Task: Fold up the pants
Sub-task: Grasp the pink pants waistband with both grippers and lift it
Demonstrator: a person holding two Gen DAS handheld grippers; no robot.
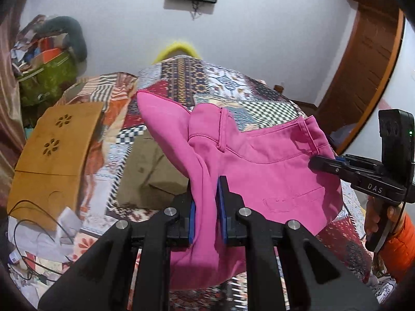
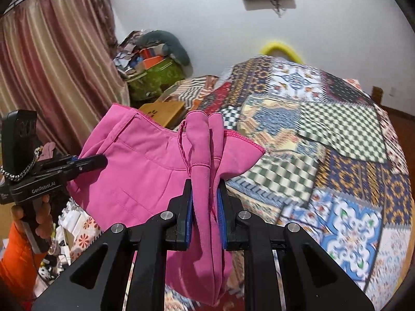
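pink cotton-like pants (image 1: 259,160) hang lifted over a bed under a patchwork bedspread (image 1: 228,85), pinched at two spots of the waist end. the left wrist view alone shows a flat wooden board with flower cutouts (image 1: 57,153) at the left and an olive-brown garment (image 1: 147,171) lying on the bedspread beneath the pants; it also shows the right gripper (image 1: 315,162) coming in from the right, clamped on the waistband edge near a belt loop. the right wrist view alone shows a striped curtain (image 2: 52,64) far left, and the left gripper (image 2: 102,160) nipping the cloth from the left. each gripper's own view shows its blue-padded jaws nearly closed on a bunched fold of pink fabric: left gripper (image 1: 207,191), right gripper (image 2: 206,194). the pants sag between the two grips, crumpled, with visible seams, a back pocket outline and a drawstring.
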